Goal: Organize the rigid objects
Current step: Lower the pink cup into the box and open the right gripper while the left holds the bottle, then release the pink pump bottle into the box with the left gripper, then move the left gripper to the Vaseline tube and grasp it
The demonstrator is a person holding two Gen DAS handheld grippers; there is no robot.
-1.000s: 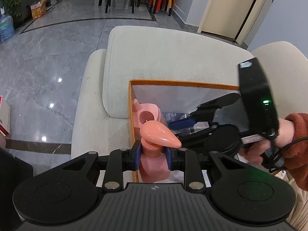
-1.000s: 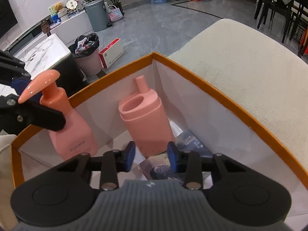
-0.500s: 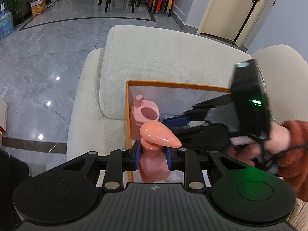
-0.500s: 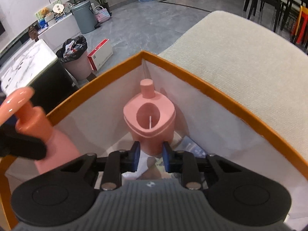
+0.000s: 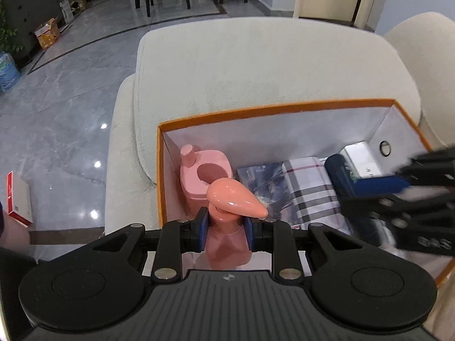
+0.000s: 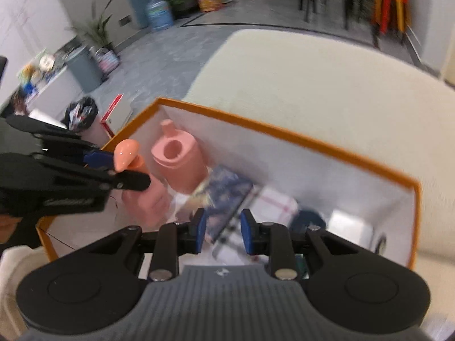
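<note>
- Left gripper (image 5: 226, 231): blue pads clamped on neck of pink pump bottle (image 5: 227, 244), one pad each side, just under the peach pump head (image 5: 236, 197).
- Pump bottle upright, held inside orange-rimmed box (image 5: 273, 110) at its near-left corner; bottom hidden behind gripper body, so can't tell if resting on box floor.
- Right-wrist view: same bottle (image 6: 148, 199) seen from the side, left gripper (image 6: 133, 170) gripping below nozzle; very blurred.
- Right gripper (image 6: 222, 231): pads apart w/ a gap, nothing between them, hovering above box interior over the flat items.
- In left-wrist view, right gripper's fingers (image 5: 398, 199) at right edge above box contents, motion-blurred.
- Pink open-top container (image 5: 206, 174) w/ small spout standing upright in far-left corner of box, just behind pump bottle, beside left wall.
- On box floor, left to right: dark printed booklet (image 5: 264, 182), plaid-pattern flat item (image 5: 310, 190), dark blue object (image 5: 341, 170), white carton (image 5: 359, 155) near right wall.
- Box sits on cream sofa cushion (image 5: 256, 65).
- Grey marble floor (image 5: 57, 108) to the left; red-white box (image 5: 18, 199) lying on it.
</note>
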